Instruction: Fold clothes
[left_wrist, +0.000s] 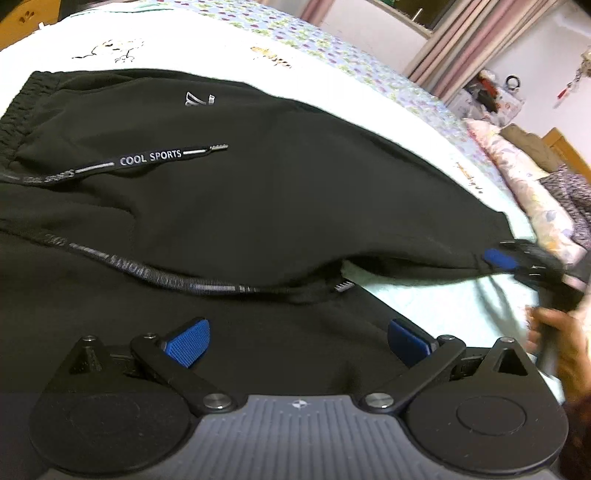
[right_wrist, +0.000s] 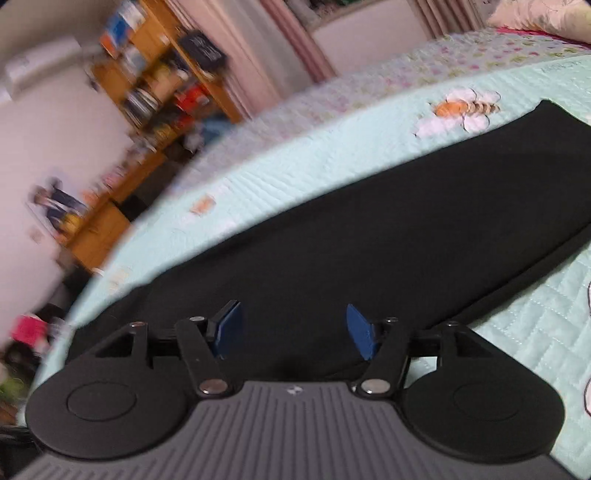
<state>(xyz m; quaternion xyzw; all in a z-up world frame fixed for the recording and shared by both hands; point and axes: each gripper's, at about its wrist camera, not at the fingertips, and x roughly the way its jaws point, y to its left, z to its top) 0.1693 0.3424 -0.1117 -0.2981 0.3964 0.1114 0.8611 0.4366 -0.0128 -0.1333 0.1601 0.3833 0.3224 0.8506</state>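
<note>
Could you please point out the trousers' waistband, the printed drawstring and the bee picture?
waistband (left_wrist: 22, 107), left wrist view, gathered elastic edge.
printed drawstring (left_wrist: 151, 158), left wrist view, its lettering.
bee picture (right_wrist: 463, 108), right wrist view, striped body.

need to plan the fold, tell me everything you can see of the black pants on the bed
The black pants lie spread flat on the pale quilt, in a soft, matte knit. A gathered elastic waistband sits at one end, with two drawstrings printed COOL SPORTS lying loose on top and a small silver logo near the hip. Both tongs hover open over it.
</note>
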